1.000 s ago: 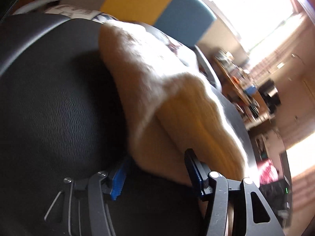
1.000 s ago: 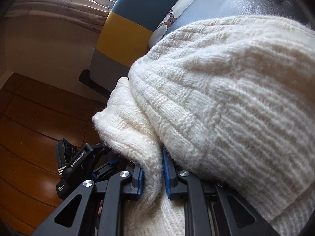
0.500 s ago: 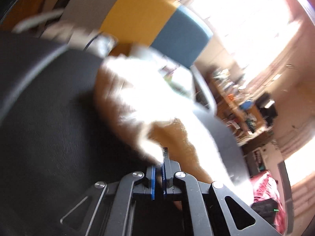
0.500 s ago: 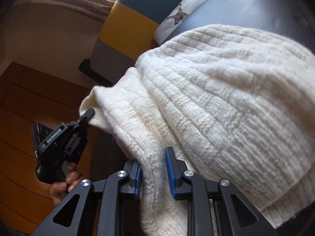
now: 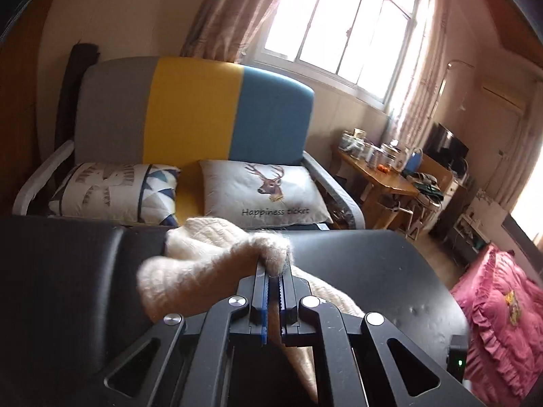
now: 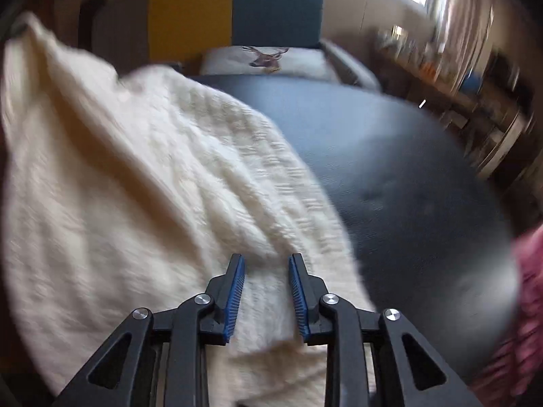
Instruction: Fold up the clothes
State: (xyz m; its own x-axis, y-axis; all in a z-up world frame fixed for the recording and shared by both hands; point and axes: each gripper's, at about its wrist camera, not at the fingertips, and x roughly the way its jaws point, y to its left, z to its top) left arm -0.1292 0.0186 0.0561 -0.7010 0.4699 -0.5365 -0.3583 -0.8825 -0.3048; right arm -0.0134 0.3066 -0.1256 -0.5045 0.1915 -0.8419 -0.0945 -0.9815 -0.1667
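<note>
A cream knitted sweater (image 6: 142, 183) lies on a black leather surface (image 6: 400, 169). In the left wrist view my left gripper (image 5: 274, 273) is shut on a fuzzy edge of the sweater (image 5: 210, 257) and holds it lifted above the surface (image 5: 61, 271). In the right wrist view my right gripper (image 6: 266, 264) is open, its blue-padded fingers (image 6: 237, 281) apart over the near edge of the sweater. The view is blurred by motion. I cannot tell whether the fingers touch the cloth.
Beyond the surface stands a grey, yellow and blue armchair (image 5: 190, 108) with a deer-print pillow (image 5: 264, 190) and a patterned pillow (image 5: 115, 190). A cluttered wooden table (image 5: 380, 169) is at the right. Pink bedding (image 5: 499, 312) lies at the right edge.
My left gripper shut on the sweater's edge and lifted it, turning level. My right gripper let go of the fold it pinched and opened, and the sweater spread out flatter.
</note>
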